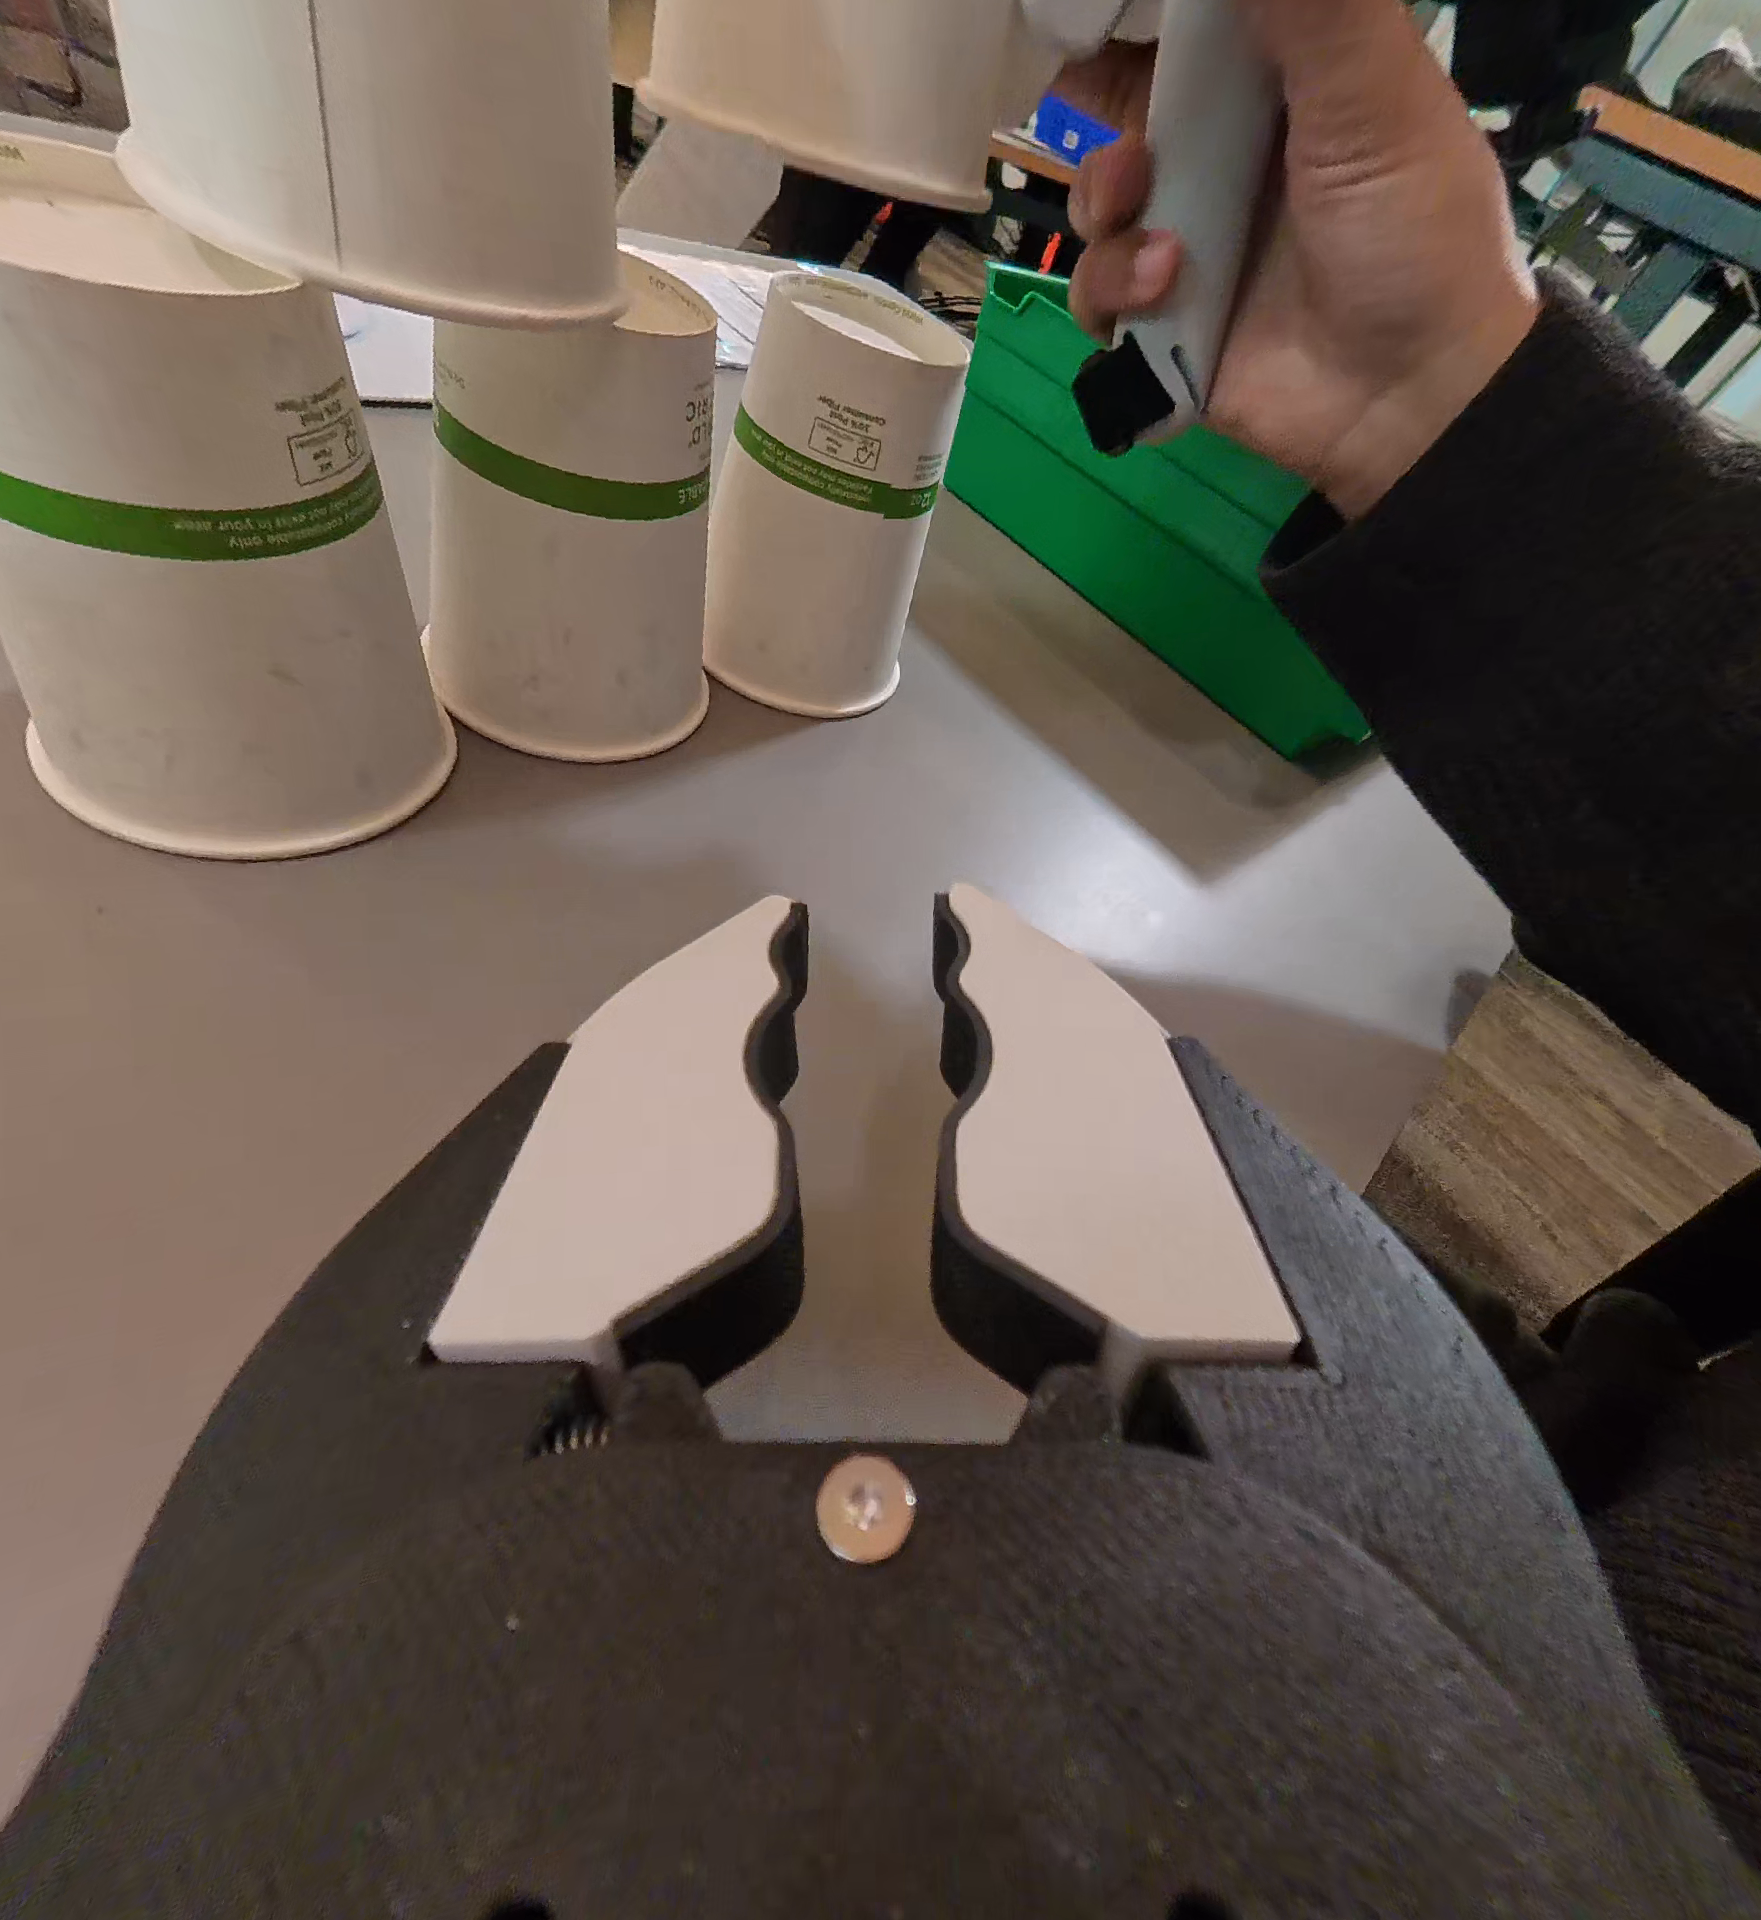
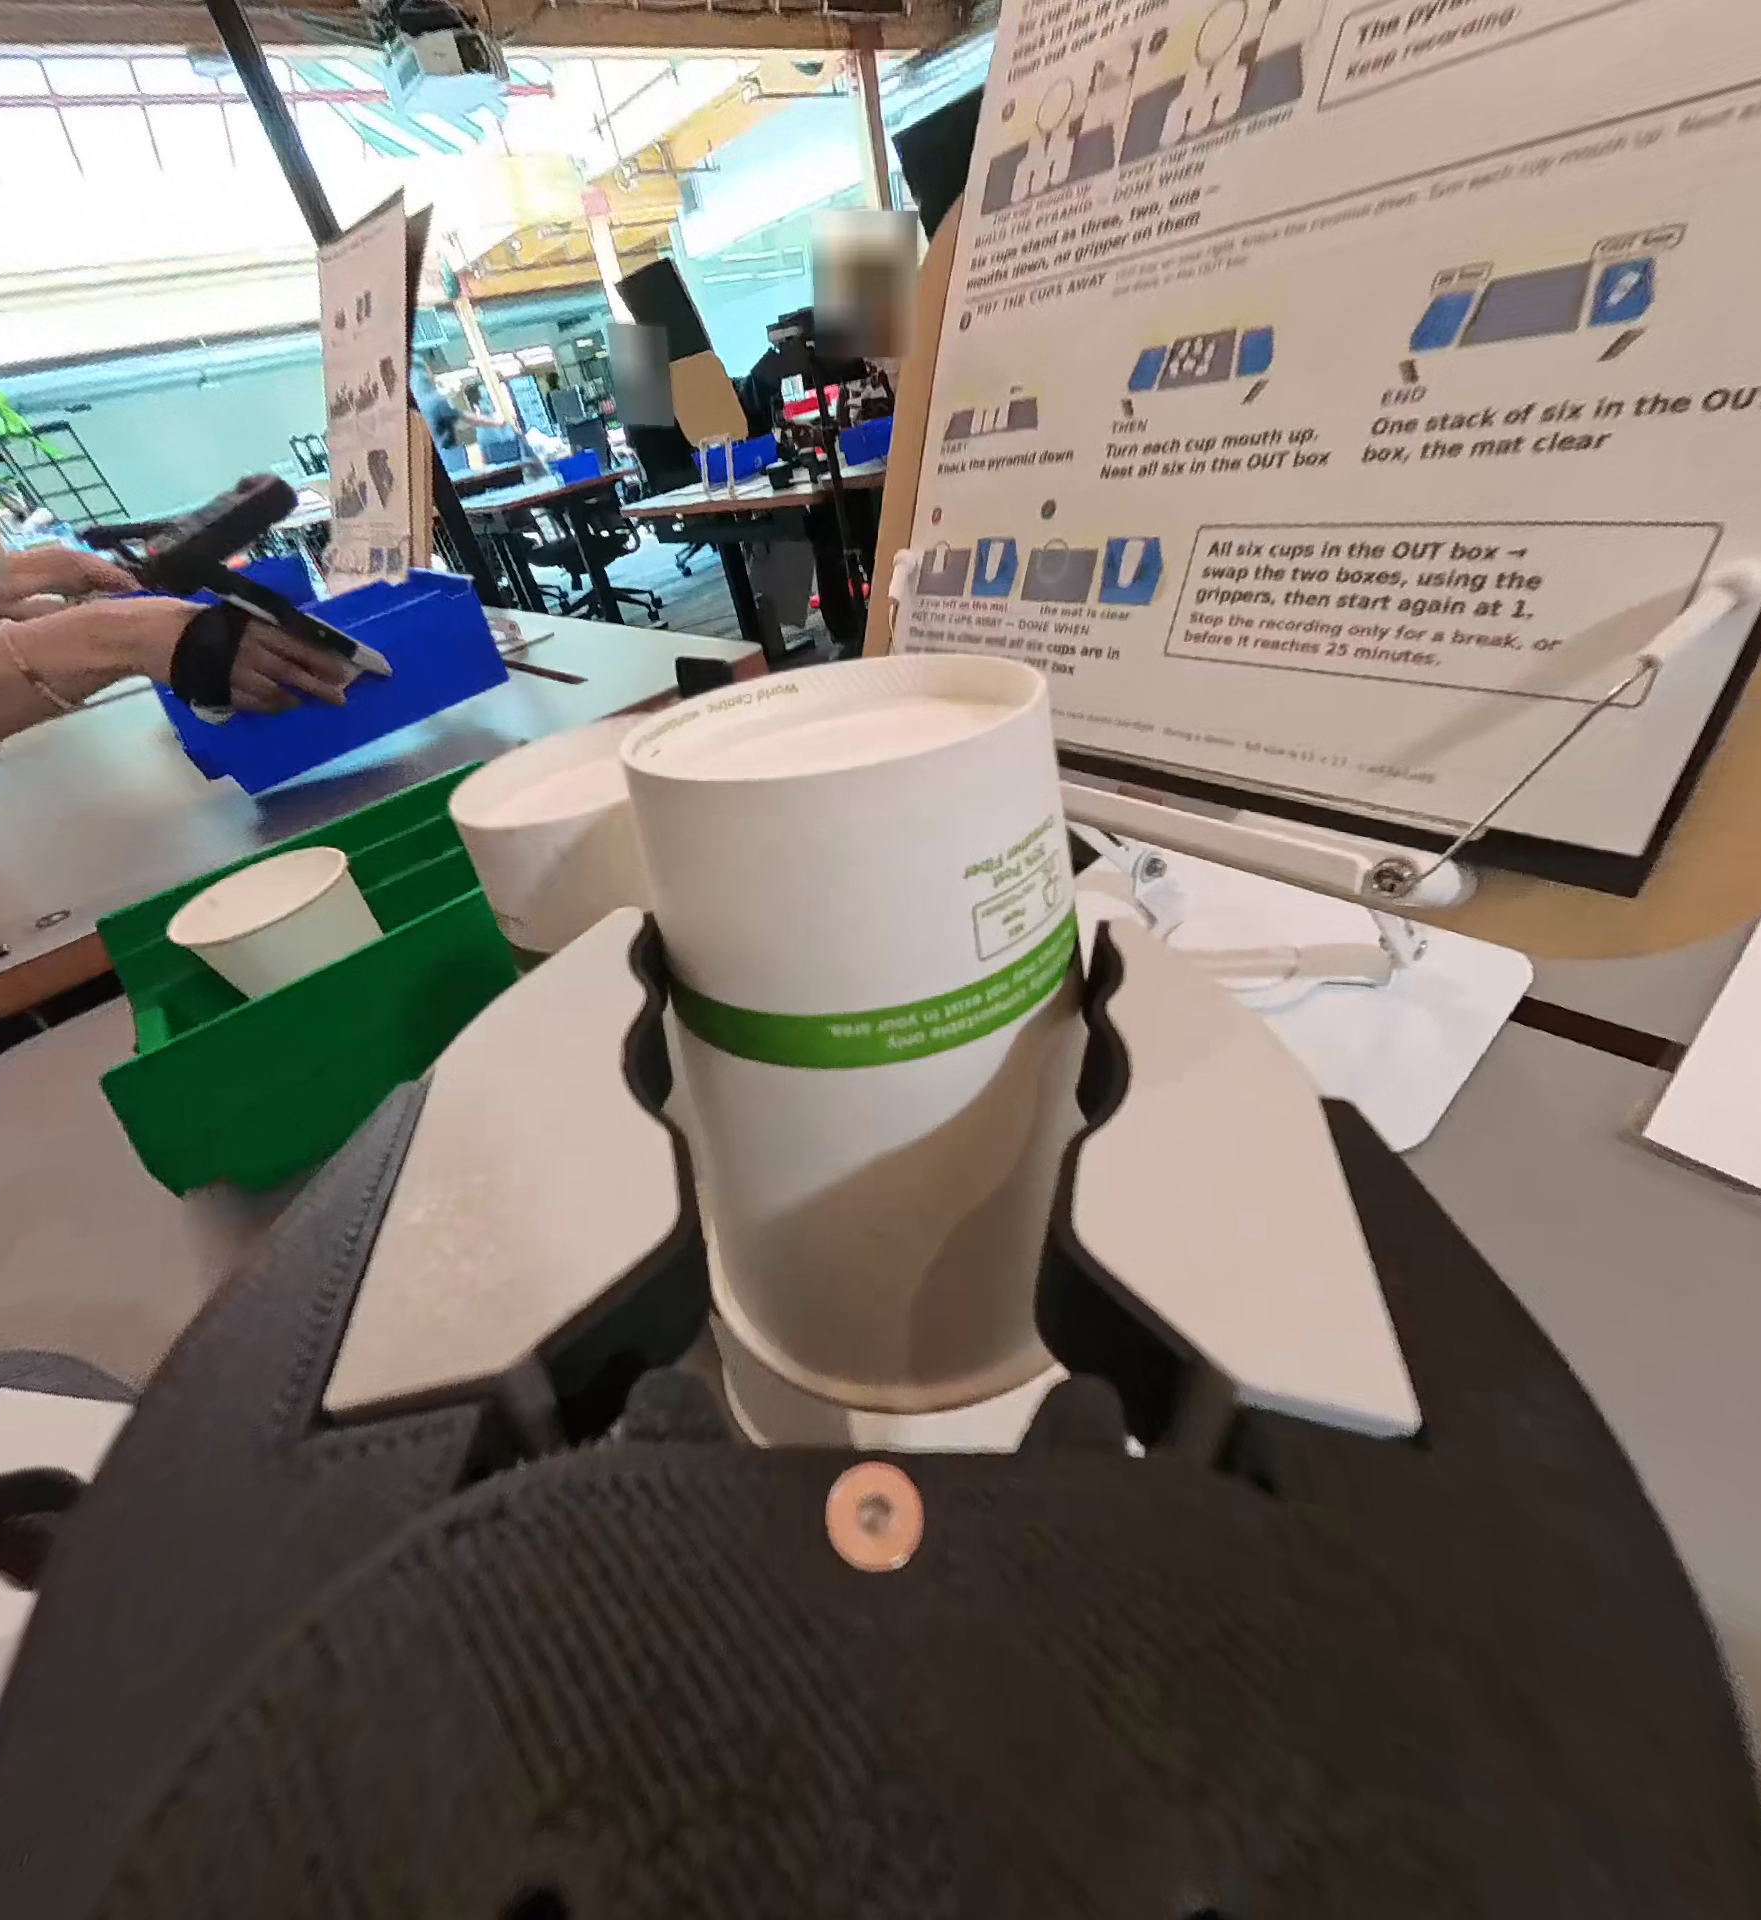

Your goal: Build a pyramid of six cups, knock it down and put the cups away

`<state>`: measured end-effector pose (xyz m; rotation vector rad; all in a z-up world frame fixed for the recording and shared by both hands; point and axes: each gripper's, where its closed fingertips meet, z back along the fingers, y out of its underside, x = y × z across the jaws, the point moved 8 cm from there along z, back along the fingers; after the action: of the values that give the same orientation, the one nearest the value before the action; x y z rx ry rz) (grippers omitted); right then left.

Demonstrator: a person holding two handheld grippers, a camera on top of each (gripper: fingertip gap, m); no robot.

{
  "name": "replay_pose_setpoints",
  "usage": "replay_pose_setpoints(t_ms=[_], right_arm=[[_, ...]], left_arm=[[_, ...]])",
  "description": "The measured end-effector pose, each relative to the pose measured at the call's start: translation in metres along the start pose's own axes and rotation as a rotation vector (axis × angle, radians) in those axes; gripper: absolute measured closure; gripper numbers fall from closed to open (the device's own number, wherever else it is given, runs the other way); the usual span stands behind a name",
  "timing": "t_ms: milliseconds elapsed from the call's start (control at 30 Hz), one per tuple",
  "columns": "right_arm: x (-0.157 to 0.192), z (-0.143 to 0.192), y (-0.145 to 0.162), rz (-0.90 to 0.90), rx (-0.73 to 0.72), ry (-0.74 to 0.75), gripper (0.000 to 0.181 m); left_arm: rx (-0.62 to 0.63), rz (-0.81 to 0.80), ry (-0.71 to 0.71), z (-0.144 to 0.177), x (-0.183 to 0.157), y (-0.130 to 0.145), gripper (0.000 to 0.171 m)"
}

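Between the fingers of the right tool point(image 2: 881, 971), an upside-down white cup point(image 2: 860, 997) clamped at its green band, left tool point(image 1: 871, 914) hovering low over the grey table point(image 1: 232, 1039), fingers slightly parted, empty, three upside-down cups point(image 1: 575, 540) ahead, green bin point(image 2: 273, 1049) left of the right tool.
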<state>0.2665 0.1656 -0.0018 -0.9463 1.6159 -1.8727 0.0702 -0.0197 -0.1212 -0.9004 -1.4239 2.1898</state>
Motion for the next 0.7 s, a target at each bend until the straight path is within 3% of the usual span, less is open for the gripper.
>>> replay_pose_setpoints(t_ms=[433, 700], right_arm=[[0.004, -0.010, 0.019, 0.070, 0.056, 0.016, 0.102], [0.002, -0.009, 0.023, 0.060, 0.051, 0.008, 0.102]], left_arm=[[-0.001, 0.132, 0.049, 0.003, 0.004, 0.001, 0.147], [0.012, 0.015, 0.034, 0.002, -0.003, 0.001, 0.147]])
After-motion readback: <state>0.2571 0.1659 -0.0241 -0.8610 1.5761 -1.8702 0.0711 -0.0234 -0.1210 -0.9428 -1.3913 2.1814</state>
